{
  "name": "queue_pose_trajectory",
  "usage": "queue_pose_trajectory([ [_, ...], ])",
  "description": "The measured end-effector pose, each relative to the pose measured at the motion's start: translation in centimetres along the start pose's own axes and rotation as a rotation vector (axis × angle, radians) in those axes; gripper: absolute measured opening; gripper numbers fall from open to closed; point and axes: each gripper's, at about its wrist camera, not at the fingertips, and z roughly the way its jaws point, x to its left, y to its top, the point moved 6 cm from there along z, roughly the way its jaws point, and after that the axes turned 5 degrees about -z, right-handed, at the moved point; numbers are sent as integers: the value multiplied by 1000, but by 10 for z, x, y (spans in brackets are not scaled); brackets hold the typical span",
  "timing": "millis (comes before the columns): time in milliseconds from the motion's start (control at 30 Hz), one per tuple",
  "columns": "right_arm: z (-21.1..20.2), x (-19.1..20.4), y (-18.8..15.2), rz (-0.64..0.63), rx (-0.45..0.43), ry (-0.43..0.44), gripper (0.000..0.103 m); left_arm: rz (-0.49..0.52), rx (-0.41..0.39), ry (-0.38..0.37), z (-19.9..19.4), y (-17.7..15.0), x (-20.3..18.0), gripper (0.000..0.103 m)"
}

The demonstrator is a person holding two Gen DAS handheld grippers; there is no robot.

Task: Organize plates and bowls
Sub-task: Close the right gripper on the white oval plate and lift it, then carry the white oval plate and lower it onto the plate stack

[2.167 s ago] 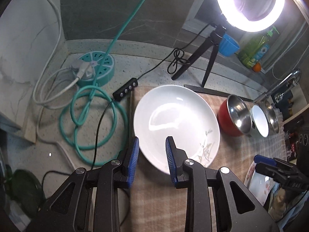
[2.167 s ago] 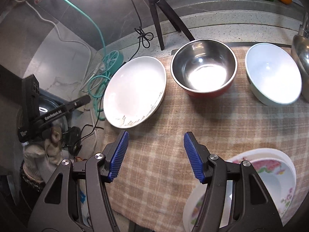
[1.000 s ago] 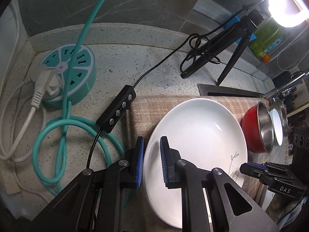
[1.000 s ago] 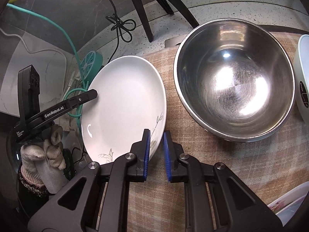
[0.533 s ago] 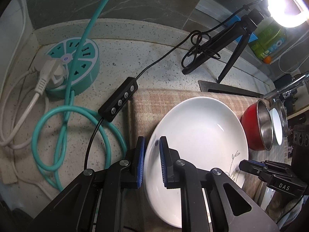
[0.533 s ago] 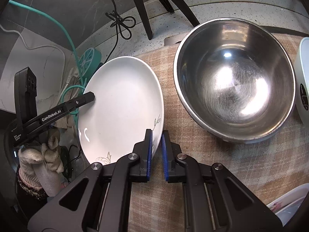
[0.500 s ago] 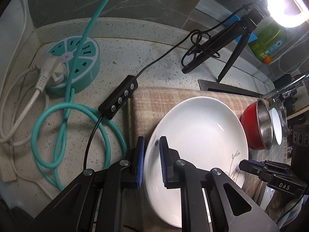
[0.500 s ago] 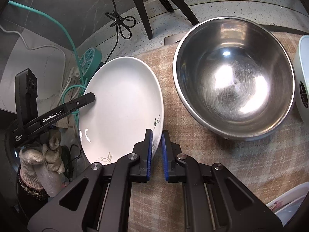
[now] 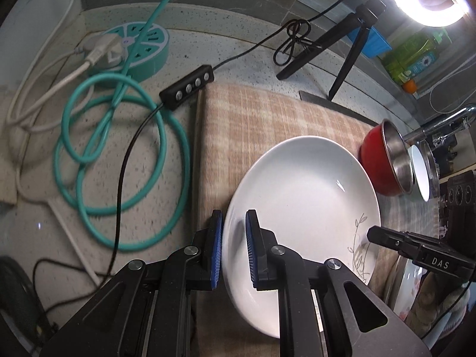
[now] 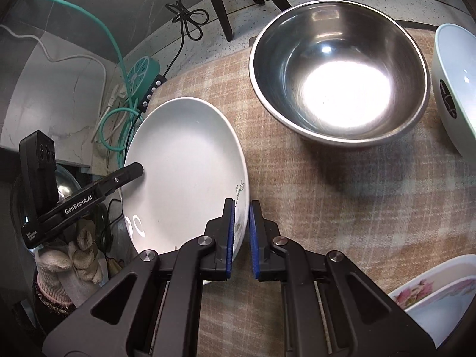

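A white plate with a leaf print (image 9: 303,196) (image 10: 184,172) is gripped at two opposite rims. My left gripper (image 9: 233,223) is shut on its left rim; its black finger (image 10: 134,171) shows in the right wrist view. My right gripper (image 10: 241,208) is shut on the rim by the leaf print, and its fingertip (image 9: 374,235) appears in the left wrist view. The plate hangs tilted over the checked cloth (image 9: 255,119). Behind it stand a red bowl with a steel inside (image 9: 383,160) (image 10: 339,71) and a white bowl (image 10: 458,89) (image 9: 419,172).
Flowered plates (image 10: 440,291) lie stacked at the near right. Left of the cloth are a teal cable coil (image 9: 119,160), a round power strip (image 9: 139,47) and a black switch box (image 9: 187,87). A lamp tripod (image 9: 345,59) stands behind. A gloved hand (image 10: 68,258) holds the left tool.
Both grippers, open 2.2 s ago, have shut on the plate's rims. Since half a second ago the plate has moved with them away from the steel bowl, baring more cloth behind it.
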Motion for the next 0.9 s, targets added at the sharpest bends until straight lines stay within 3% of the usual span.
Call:
queue_pose_trajectory([
  [467, -18, -2, -26, -43, 33, 60, 10, -92, -30, 9, -30, -52, -7, 13],
  [900, -76, -21, -52, -72, -14, 111, 10, -62, -114, -39, -67, -76, -66, 13],
])
